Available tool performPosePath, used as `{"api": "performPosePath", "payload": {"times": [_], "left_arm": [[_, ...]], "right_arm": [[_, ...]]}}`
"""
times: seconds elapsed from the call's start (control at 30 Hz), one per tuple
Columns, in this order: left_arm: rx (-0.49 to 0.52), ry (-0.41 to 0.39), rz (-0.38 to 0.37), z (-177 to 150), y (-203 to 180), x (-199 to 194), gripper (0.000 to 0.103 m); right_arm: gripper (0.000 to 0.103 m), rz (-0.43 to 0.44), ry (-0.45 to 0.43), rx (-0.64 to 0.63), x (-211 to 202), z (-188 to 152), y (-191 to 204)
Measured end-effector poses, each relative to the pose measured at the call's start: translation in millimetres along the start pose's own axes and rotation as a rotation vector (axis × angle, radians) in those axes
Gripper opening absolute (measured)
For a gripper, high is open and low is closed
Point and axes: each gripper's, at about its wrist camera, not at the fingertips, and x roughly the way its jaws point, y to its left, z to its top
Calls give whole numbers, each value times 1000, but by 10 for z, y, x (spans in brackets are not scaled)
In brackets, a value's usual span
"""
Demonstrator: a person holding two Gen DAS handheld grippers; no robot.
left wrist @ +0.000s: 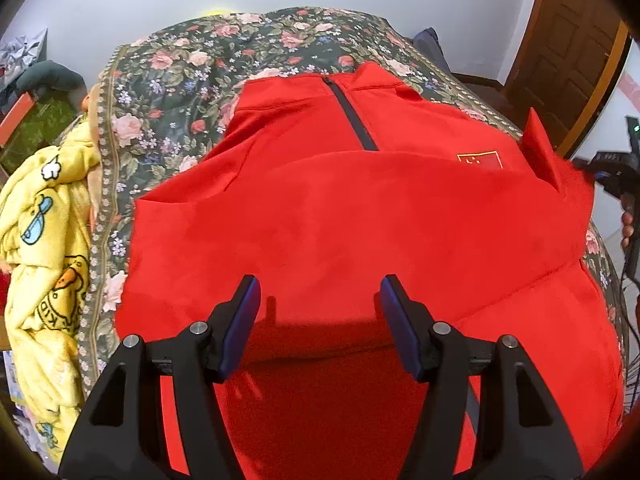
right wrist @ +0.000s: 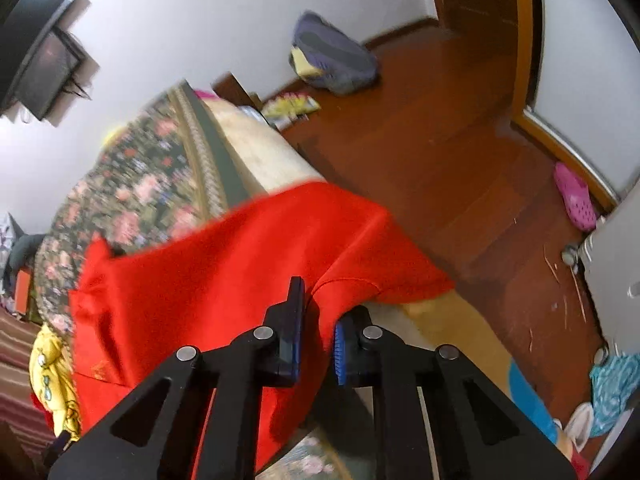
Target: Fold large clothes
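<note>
A large red zip-neck top point(left wrist: 340, 208) lies spread on the floral bedspread point(left wrist: 192, 68), collar at the far side, its lower part folded up over the chest. My left gripper point(left wrist: 318, 292) is open and empty, hovering just above the near red cloth. My right gripper point(right wrist: 318, 304) is shut on the red top's edge point(right wrist: 336, 288) at the bed's side, lifting it; the cloth point(right wrist: 240, 264) is blurred by motion. The right gripper also shows in the left wrist view point(left wrist: 608, 176) at the far right, beside a raised red flap point(left wrist: 542, 146).
A yellow duck-print blanket point(left wrist: 44, 248) is heaped at the bed's left edge. A wooden door point(left wrist: 572, 48) stands at the right. On the wooden floor point(right wrist: 460, 152) lie a blue-grey bag point(right wrist: 336, 60), a pink clog point(right wrist: 576, 196) and a teal cloth point(right wrist: 612, 384).
</note>
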Motion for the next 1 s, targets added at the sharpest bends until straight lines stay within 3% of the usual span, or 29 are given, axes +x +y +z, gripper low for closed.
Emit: {"api": "performPosePath", "payload": {"times": [0.23, 0.4, 0.57, 0.77, 1.0], "left_arm": [[0, -34, -4, -5, 27, -198, 61], [-9, -59, -15, 4, 26, -339, 61], [4, -70, -12, -53, 29, -435, 61], [11, -56, -9, -182, 86, -484, 61], [27, -22, -5, -310, 134, -447, 61]], "right_arm": [[10, 113, -139, -250, -697, 16, 792], [10, 268, -141, -410, -972, -228, 1450], [10, 355, -6, -547, -754, -768, 1933], [10, 323, 243, -628, -84, -1422, 2159], [10, 307, 375, -630, 101, -1667, 2149]]}}
